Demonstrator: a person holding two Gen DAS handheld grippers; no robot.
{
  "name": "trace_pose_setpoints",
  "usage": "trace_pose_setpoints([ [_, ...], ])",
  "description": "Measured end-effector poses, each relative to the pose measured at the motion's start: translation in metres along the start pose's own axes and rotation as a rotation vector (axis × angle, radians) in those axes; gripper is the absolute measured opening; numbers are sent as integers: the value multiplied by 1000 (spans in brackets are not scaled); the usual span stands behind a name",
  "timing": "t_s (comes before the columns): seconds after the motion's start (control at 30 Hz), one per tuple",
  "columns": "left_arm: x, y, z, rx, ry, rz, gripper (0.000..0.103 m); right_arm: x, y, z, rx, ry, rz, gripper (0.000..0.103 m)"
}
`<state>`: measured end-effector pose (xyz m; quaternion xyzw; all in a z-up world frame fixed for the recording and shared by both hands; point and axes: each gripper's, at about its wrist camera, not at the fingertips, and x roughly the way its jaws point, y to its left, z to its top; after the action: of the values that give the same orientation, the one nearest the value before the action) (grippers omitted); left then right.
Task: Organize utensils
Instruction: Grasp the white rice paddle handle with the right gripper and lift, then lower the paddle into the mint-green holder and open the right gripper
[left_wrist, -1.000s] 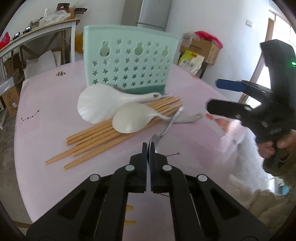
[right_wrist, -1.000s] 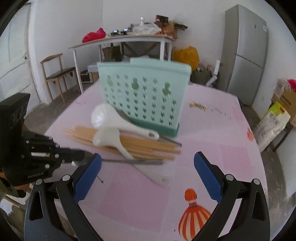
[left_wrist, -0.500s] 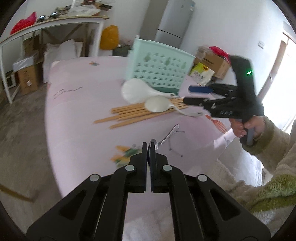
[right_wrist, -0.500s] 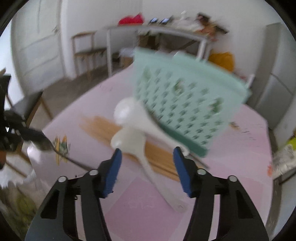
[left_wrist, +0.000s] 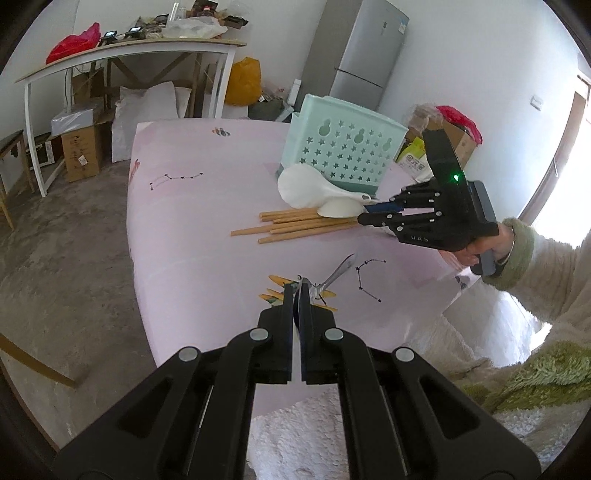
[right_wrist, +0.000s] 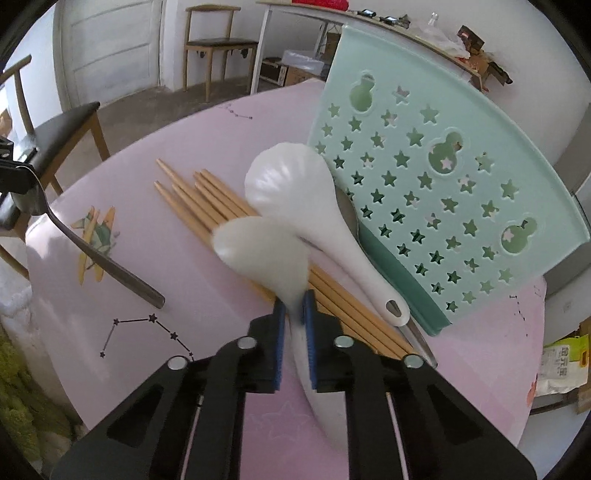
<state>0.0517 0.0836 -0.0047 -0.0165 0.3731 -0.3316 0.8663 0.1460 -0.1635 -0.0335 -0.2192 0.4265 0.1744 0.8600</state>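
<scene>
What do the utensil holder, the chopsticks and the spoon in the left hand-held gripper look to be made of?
Utensil holder: mint-green moulded plastic, matte, with punched star and gourd-shaped holes. Chopsticks: tan, dull and unvarnished, likely bamboo or wood. Spoon: grey with mirror-like reflections, probably stainless steel.

Both tools are black plastic linkages with round silver pivot screws. The right claw (right_wrist: 293, 306) has blue pads, a green light and lettering, perhaps "UAS", on its body. The person's sleeve (left_wrist: 532, 258) is fuzzy cream with a green cuff.
</scene>
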Motion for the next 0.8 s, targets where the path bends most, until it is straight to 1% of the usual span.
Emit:
trace_pose_setpoints([
  [0.2,-14,3,12,-50,-51,-12,1,-21,-12,-4,95,-81,-15,4],
  [0.3,-26,1,23,-70,-102,-30,1,-31,-15,-7,141,-117,-30,4],
  [0.37,-33,1,34,-76,-144,-45,1,-42,-18,-8,184,-156,-38,4],
  [0.5,-49,-1,68,-63,-243,-49,2,-71,-29,-10,268,-247,-41,4],
  [0.53,-52,-3,82,-52,-271,-45,1,-79,-32,-11,288,-271,-40,4],
  [0.6,-55,-7,102,-21,-301,-22,1,-92,-37,-11,321,-314,-30,4],
  [0.67,-56,-14,127,32,-324,9,1,-109,-42,-12,349,-367,-36,4],
  [0.73,-51,-20,152,87,-318,37,1,-120,-48,-12,374,-405,-40,4],
  [0.8,-40,-28,175,149,-283,77,1,-134,-58,-16,406,-452,-35,4],
])
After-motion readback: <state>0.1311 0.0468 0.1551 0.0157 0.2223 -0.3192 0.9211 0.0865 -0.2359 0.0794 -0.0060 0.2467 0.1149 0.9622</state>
